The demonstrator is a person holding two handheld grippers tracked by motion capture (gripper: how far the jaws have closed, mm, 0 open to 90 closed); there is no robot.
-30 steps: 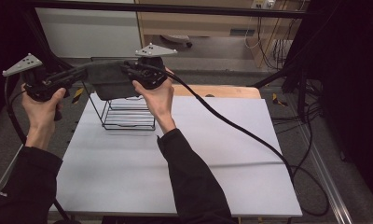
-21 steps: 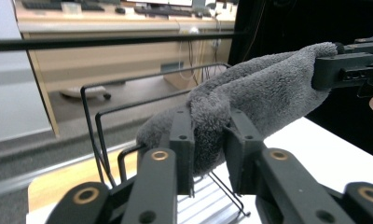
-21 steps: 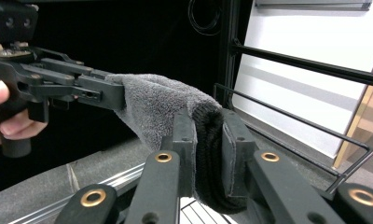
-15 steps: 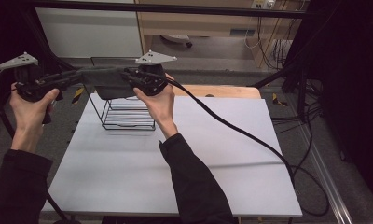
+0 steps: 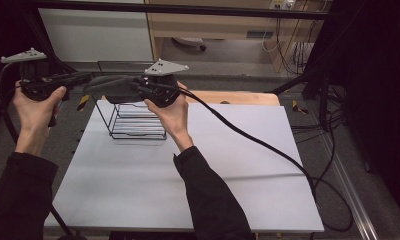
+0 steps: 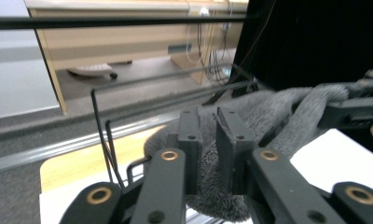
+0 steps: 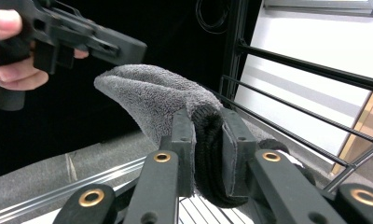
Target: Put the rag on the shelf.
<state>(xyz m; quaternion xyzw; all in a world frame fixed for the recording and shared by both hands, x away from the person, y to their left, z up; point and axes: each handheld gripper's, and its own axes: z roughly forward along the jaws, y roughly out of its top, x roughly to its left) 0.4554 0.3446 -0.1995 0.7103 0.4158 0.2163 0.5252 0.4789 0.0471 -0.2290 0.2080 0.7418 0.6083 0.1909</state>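
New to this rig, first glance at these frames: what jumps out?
A grey fuzzy cloth stretched in mid-air between the two tools, above a black wire rack at the far left of the white table. The left tool and the right tool each pinch one end of it. Next, the thick black cable trailing from the right tool across the table.
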